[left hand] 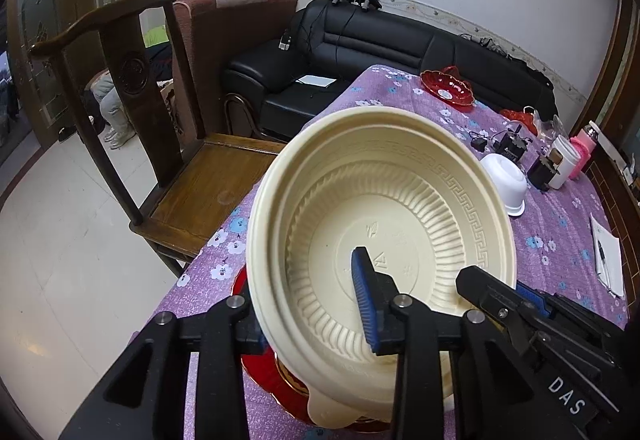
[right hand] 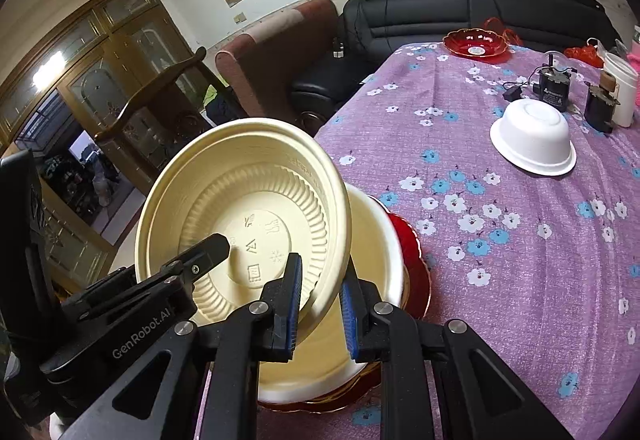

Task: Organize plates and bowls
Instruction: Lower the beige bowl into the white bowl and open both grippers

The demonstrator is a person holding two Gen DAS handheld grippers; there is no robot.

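A cream ribbed plastic bowl (left hand: 380, 200) (right hand: 240, 200) hangs tilted over a second cream bowl (right hand: 372, 240) that rests on a red gold-rimmed plate (right hand: 414, 240) (left hand: 256, 364). My right gripper (right hand: 320, 272) is shut on the tilted bowl's rim, one blue pad inside and one outside. My left gripper (left hand: 304, 304) straddles the opposite wall. Its inner pad (left hand: 364, 300) stands off the ribbed wall, and its outer finger is mostly hidden behind the rim. An upturned white bowl (left hand: 504, 180) (right hand: 534, 138) lies mid-table. A red dish (left hand: 448, 86) (right hand: 474, 40) sits at the far end.
The table wears a purple flowered cloth (right hand: 500, 260). Black adapters (right hand: 554, 88), a white cup (right hand: 622, 88) and a pink bottle (left hand: 582, 156) crowd the far right. A notepad with a pen (left hand: 608, 260) lies at the right. A wooden chair (left hand: 180, 180) and a black sofa (left hand: 360, 40) stand beyond the table edge.
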